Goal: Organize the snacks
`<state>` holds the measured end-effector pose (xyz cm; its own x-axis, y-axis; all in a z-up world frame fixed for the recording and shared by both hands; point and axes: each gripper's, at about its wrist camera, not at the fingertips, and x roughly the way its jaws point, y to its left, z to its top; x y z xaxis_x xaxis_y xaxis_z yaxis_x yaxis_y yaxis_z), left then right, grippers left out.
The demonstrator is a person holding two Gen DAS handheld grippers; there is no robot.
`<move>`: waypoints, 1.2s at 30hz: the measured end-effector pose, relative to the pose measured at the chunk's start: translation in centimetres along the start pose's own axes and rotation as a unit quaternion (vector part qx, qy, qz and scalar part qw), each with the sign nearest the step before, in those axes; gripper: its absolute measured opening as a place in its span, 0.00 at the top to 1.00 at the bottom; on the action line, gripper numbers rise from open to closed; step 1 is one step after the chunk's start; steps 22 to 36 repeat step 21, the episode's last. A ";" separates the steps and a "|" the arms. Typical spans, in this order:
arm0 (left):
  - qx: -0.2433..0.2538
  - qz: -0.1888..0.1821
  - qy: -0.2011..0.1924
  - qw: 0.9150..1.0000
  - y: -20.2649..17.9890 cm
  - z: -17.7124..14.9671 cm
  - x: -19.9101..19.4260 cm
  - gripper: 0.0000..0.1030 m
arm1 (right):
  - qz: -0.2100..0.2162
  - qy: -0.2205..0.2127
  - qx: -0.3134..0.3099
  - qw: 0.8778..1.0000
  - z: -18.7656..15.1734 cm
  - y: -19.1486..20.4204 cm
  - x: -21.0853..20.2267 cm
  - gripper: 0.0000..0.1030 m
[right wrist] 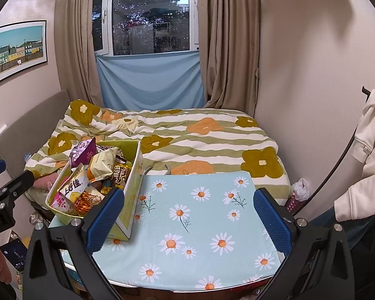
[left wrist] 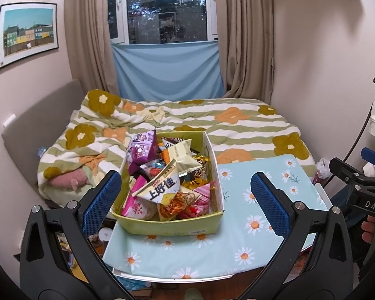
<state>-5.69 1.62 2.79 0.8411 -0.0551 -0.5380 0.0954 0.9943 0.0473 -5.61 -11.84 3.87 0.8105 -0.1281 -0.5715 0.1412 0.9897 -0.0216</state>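
Both tongs apart and empty above the bench; snacks sit in the box.

I read the left tongs (left wrist: 185,200) spread wide, framing the green snack box (left wrist: 172,225), gripping nothing. My right tongs (right wrist: 188,218) are likewise apart over the daisy-print cloth (right wrist: 200,225) covering the bench. The box stands on the bench's left part, heaped with packets: an Oishi bag (left wrist: 162,190) in front, a purple pack (left wrist: 140,150) at the back. Behind the bench lies a bed with a floral duvet (right wrist: 200,140).

Glossy snack packets (left wrist: 167,187); matt cardboard box (left wrist: 170,225); cloth table cover (right wrist: 200,225).
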 end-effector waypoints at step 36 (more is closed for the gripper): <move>0.009 0.006 -0.019 1.000 -0.8 0.1 0.1 0.00 | 0.000 0.001 0.000 1.000 0.1 -0.2 0.1 0.00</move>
